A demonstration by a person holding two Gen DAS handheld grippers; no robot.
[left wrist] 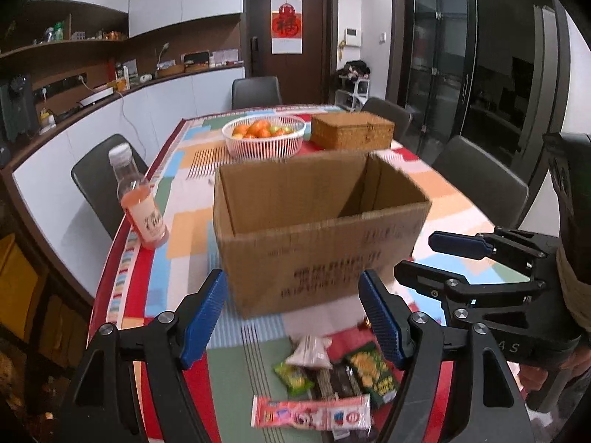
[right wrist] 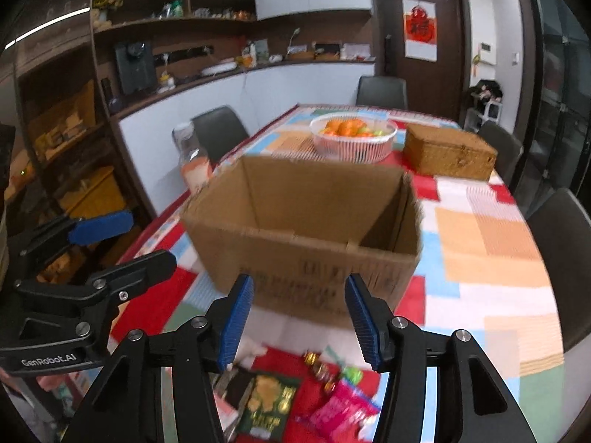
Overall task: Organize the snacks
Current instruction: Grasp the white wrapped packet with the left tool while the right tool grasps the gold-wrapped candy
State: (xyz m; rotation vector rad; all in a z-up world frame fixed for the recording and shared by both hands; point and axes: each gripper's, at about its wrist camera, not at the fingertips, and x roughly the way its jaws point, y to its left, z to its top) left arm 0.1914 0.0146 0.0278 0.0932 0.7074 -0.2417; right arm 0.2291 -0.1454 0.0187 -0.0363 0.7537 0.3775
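An open cardboard box (left wrist: 317, 221) (right wrist: 306, 229) stands mid-table, its inside showing no contents from here. A heap of snack packets lies on the near side of it: a pink-and-white bar (left wrist: 310, 411), green packets (left wrist: 369, 373) (right wrist: 267, 402), a white pouch (left wrist: 310, 350) and a pink packet (right wrist: 343, 406). My left gripper (left wrist: 295, 317) hangs open above the heap, nothing between its blue pads. My right gripper (right wrist: 299, 321) is open too and empty, just short of the box. Each gripper shows at the side of the other's view: right (left wrist: 443, 258), left (right wrist: 122, 243).
A pink drink bottle (left wrist: 138, 203) (right wrist: 192, 162) stands near the table's left edge. Behind the box are a white basket of oranges (left wrist: 264, 134) (right wrist: 352, 138) and a wicker box (left wrist: 352, 131) (right wrist: 448, 155). Dark chairs (left wrist: 480, 181) ring the patterned tablecloth (right wrist: 480, 258).
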